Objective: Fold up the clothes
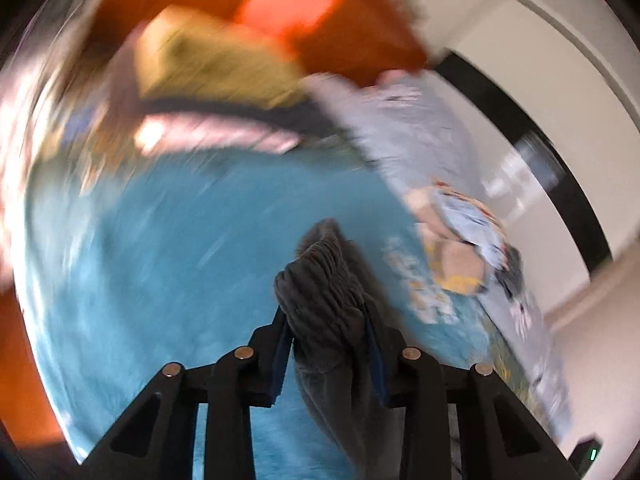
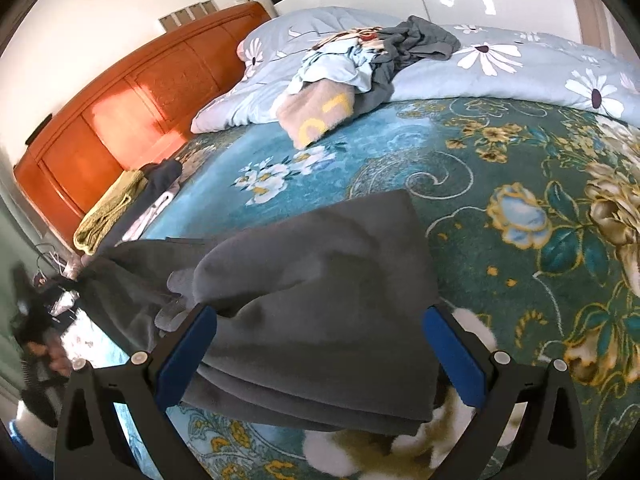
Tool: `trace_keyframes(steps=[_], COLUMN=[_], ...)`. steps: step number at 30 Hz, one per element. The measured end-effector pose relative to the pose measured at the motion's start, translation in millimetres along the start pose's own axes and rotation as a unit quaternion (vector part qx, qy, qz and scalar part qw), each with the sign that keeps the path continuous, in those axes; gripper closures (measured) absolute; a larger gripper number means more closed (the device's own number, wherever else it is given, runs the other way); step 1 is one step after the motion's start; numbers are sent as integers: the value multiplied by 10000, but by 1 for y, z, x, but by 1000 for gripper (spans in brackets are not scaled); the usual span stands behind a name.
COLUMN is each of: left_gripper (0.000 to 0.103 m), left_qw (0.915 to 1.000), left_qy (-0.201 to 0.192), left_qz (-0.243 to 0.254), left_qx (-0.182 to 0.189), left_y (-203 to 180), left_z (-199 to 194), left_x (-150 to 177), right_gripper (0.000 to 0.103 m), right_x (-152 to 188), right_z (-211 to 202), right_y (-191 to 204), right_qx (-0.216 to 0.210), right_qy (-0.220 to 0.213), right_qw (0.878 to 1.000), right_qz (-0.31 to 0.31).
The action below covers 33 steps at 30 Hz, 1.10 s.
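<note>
Pinching a bunched ribbed edge of the grey garment [image 1: 324,280], the left hand-held gripper [image 1: 326,344] holds it above the blue floral bedspread [image 1: 160,260]; that view is blurred. The right hand-held gripper [image 2: 320,354] stands spread, straddling the garment's folded body [image 2: 312,280] on the bedspread [image 2: 520,200].

My left wrist view is motion-blurred: the folded stack [image 1: 208,92] and bedspread pattern [image 1: 160,264] are unreadable. The grey garment [image 2: 320,300] hides the bed beneath it; its lower fold is cut off behind the right hand-held gripper [image 2: 320,356].
</note>
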<state>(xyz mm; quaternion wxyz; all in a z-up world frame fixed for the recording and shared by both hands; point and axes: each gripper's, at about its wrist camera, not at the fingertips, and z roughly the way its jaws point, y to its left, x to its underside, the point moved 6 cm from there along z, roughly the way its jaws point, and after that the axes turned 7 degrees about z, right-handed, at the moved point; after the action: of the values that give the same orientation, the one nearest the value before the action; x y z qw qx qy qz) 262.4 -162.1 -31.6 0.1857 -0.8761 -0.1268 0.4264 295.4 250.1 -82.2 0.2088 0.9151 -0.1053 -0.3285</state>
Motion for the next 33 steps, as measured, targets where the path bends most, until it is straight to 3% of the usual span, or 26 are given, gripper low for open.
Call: trace_keyframes(steps=[4,9,13,18,19,22,25,26,29,33], left_gripper=[68,70,72,73,73,72,69,64,35,34], left_qw=[9914,9755,9551,9197,9164,9126,9146,9150,9174,9206], left_qy=[-255,323,820,1433,1506,1662,1703,1729,1850,1723], left_qz=[1248,2066,2674,3404,3448,3443,3305,3231,2774,2511], left_qx=[316,689,979,1333,1364,1451,1592,1686,2173,2443], left_y=[-92,-159,-210,-272,-274,-272,-268,-267,-266,-254], left_z=[-19,9,32,60,61,61,56,54,52,31], left_x=[-18,35,80,137,144,160,152,149,145,132], right_gripper=[0,0,0,0,0,0,0,0,0,0], right_x=[-4,-10,-9,-2,-1,1,2,2,1,0], right_z=[-1,-7,-11,-15,-15,-14,-11,-11,-10,-11], right_y=[-8,-21,-35,-49,-52,-57,-57,-55,-49,-40], right_qx=[77,140,227,343,361,385,345,325,262,175], right_qy=[-27,-110,-82,-6,5,36,76,74,64,61], right_qw=[9999,9996,9991,9984,9982,9977,9976,9977,9983,9991], right_qz=[81,237,351,449,472,556,600,583,520,383])
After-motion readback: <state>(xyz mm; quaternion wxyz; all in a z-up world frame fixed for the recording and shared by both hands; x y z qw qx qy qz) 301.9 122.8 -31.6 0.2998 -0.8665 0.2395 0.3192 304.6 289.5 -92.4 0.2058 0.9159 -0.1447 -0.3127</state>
